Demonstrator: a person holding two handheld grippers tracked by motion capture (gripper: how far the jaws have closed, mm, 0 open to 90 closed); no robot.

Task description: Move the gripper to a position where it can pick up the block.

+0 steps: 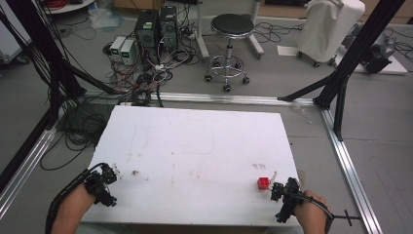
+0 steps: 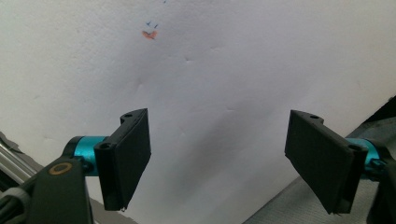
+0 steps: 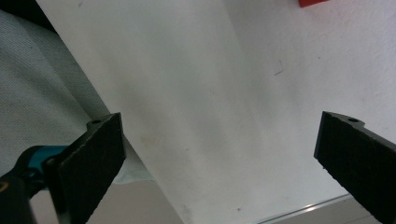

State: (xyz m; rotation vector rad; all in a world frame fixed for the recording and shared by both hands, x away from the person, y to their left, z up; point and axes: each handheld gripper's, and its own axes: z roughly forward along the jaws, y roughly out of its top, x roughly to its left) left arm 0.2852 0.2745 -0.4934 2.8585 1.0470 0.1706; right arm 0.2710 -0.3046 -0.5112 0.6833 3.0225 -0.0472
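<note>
- While I watch from afar, my left gripper [image 1: 111, 176] sits lower left on the white board [image 1: 195, 146], jaws spread.
- Right gripper [image 1: 275, 190], lower right, jaws spread wide, just beside the red block [image 1: 263, 183].

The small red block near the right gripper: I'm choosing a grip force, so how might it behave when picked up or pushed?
The small red block looks boxy with flat sides, so it would probably slide rather than roll. Its small size suggests it is light. The white foam tabletop looks matte, so pushes may drag.
</note>
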